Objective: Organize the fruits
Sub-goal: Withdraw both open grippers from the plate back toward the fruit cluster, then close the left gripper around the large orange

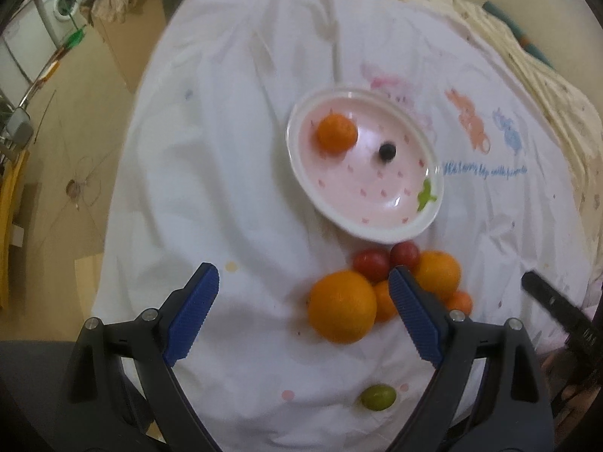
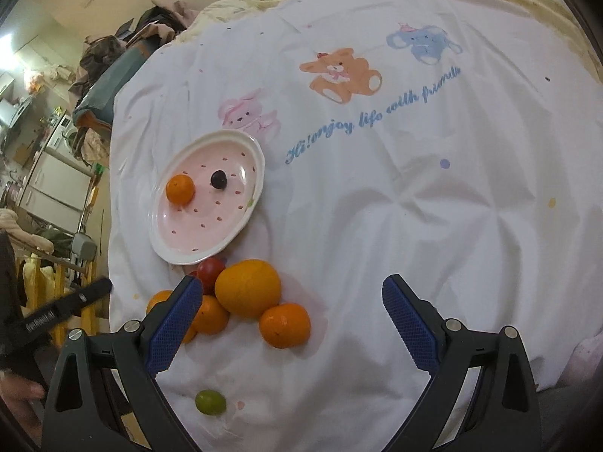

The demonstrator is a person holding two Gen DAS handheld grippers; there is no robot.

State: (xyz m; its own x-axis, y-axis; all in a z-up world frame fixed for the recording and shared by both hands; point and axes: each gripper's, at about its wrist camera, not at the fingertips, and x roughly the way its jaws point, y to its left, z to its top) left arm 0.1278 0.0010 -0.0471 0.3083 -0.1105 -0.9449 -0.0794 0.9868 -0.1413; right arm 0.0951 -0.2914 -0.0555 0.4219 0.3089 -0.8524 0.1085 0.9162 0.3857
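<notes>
- On the bed, over a white sheet (image 2: 414,207) printed with cartoon animals, sits a pink plate (image 2: 241,226); it already holds one small orange (image 2: 180,188) and a dark grape (image 2: 218,179).
- Just below the plate's near rim the loose fruit huddles together: a big orange (image 1: 342,306), another large orange (image 2: 248,287), smaller mandarins (image 2: 285,325) and two red tomatoes (image 1: 371,263), all touching. A green grape (image 2: 210,401) lies apart, nearer to me.
- The oranges look firm, roundish and fairly heavy, likely to roll on soft bedding; I would grip across the middle. Tomatoes and grapes seem smooth and squashable, wanting a gentle squeeze.
- The left tongs (image 1: 303,312) stand wide open and empty, the big orange lying between their pads, untouched.
- The right tongs (image 2: 290,324) also gape empty, the pile by their left pad.
</notes>
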